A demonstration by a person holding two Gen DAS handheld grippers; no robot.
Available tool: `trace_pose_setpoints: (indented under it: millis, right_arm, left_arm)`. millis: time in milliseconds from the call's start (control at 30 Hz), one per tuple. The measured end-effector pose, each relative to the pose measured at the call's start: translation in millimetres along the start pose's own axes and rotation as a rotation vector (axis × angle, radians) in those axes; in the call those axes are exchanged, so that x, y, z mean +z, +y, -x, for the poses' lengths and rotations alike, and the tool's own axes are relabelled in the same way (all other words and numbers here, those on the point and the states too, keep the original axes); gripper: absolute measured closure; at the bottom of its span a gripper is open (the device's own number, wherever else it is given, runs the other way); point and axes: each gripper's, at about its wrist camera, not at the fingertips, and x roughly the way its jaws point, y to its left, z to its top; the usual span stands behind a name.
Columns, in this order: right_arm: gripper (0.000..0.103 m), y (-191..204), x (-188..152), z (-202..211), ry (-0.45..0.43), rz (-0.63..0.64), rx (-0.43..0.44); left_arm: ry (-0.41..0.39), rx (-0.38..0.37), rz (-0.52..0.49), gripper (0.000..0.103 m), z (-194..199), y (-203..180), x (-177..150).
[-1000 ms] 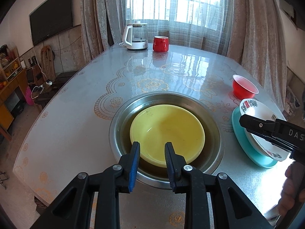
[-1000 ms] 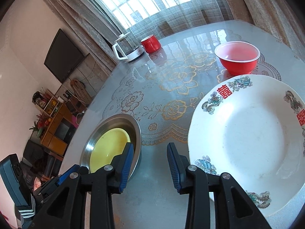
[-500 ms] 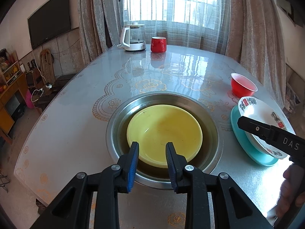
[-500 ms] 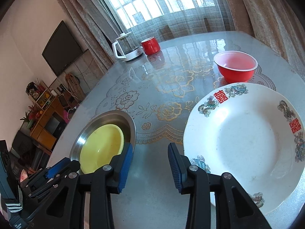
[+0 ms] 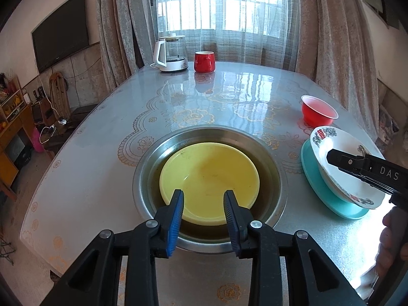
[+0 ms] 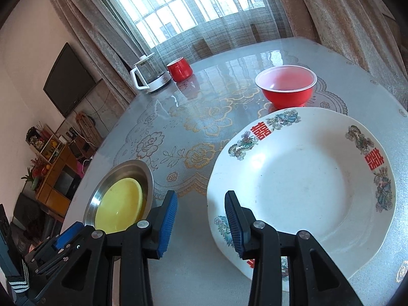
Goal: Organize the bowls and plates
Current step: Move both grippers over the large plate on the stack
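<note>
The left gripper [image 5: 203,204] is hanging over the near rim of the yellow bowl [image 5: 209,178], which is sitting inside the steel basin [image 5: 275,178] near the table's [image 5: 102,158] front edge. Its jaws have just been opening and are gripping nothing, probably because the bowl is now nested where it belongs. Toward the table's right edge, the white plate [image 6: 306,178] is lying stacked on the teal plate [image 5: 309,176], so the flat pieces are sharing one pile. The right gripper [image 6: 201,205] is standing with its jaws apart and empty, one finger at the white plate's near rim, likely lining up a grip. The red bowl [image 6: 287,89] is waiting just behind that stack.
</note>
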Motion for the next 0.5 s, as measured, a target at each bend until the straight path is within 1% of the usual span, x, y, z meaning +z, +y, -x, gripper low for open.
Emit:
trace_pose_setpoints:
  millis: [133,500]
  right_arm:
    - [0.064,-9.1,2.6,6.3,-0.016,-0.015,-0.017]
    - [0.064,-31.9,6.4,22.8,-0.052,-0.069,-0.047]
  left_arm:
    - [-0.002,-0.004,-0.014,0.067,1.5,-5.1,0.2]
    - [-0.018,-0.018,-0.059,0.066,6.1,-22.5,3.4]
